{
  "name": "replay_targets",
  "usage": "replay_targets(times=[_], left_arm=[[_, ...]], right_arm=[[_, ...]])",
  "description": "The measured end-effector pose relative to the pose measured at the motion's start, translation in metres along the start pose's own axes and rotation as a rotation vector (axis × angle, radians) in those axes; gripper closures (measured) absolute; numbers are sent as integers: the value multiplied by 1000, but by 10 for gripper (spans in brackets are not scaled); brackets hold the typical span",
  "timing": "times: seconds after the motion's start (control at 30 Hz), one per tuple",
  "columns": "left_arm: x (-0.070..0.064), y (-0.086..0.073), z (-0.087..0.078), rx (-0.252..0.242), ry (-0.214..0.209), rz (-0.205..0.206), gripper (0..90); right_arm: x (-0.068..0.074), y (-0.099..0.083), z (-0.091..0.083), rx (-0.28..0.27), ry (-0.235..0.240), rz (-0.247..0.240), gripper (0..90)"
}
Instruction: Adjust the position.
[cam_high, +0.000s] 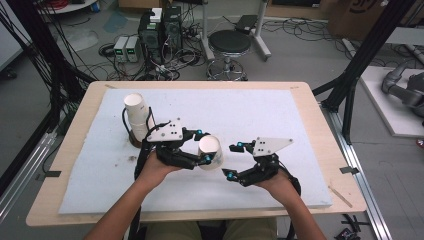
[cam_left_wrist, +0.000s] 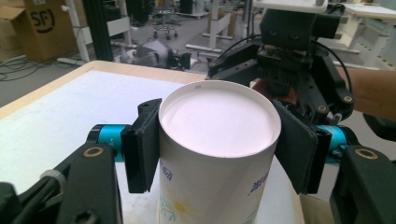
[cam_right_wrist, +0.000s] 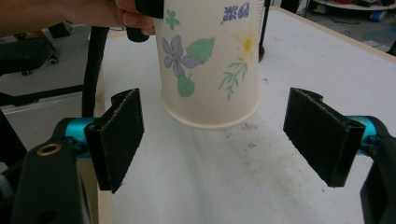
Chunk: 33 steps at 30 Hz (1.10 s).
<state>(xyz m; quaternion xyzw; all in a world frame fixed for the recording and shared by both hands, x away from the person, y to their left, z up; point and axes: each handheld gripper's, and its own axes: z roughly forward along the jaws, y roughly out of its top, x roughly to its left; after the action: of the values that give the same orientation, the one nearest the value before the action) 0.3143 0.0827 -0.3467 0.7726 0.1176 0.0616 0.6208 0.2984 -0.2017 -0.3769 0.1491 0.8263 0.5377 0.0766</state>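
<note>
A white paper cup (cam_high: 210, 151) printed with flowers is held upside down, base up, a little above the white mat (cam_high: 260, 110). My left gripper (cam_high: 204, 146) is shut on it, one pad on each side of its wall. In the left gripper view the cup (cam_left_wrist: 217, 130) sits between the pads (cam_left_wrist: 142, 144). My right gripper (cam_high: 233, 160) stands open just right of the cup. In the right gripper view the cup (cam_right_wrist: 210, 60) hangs ahead of the open gripper (cam_right_wrist: 215, 135), its rim off the mat. A stack of white cups (cam_high: 137, 117) stands at the mat's back left.
The mat lies on a wooden table (cam_high: 320, 150). A dark ring mark (cam_high: 136, 142) shows by the stack's foot. Beyond the table's far edge are a black stool (cam_high: 229, 42), computer boxes (cam_high: 160, 30) and cables. Black frame posts (cam_high: 360, 65) rise at the right.
</note>
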Motion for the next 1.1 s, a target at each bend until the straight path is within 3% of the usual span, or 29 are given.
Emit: replay_targets(times=[0.5, 0.7, 0.9, 1.03, 1.1], left_arm=[[-4, -1, 6, 2, -73, 13, 371], [-5, -3, 10, -9, -100, -1, 372], [-5, -4, 10, -15, -105, -7, 372], [-6, -5, 12, -7, -110, 1, 368], [-8, -6, 13, -4, -107, 24, 360]], right_arm=[[1, 0, 15, -5, 62, -5, 210], [-1, -3, 22, -16, 109, 7, 275], [-1, -4, 20, -19, 118, -11, 329], [-1, -4, 19, -10, 120, -31, 370], [0, -3, 20, 1, 134, -33, 381]])
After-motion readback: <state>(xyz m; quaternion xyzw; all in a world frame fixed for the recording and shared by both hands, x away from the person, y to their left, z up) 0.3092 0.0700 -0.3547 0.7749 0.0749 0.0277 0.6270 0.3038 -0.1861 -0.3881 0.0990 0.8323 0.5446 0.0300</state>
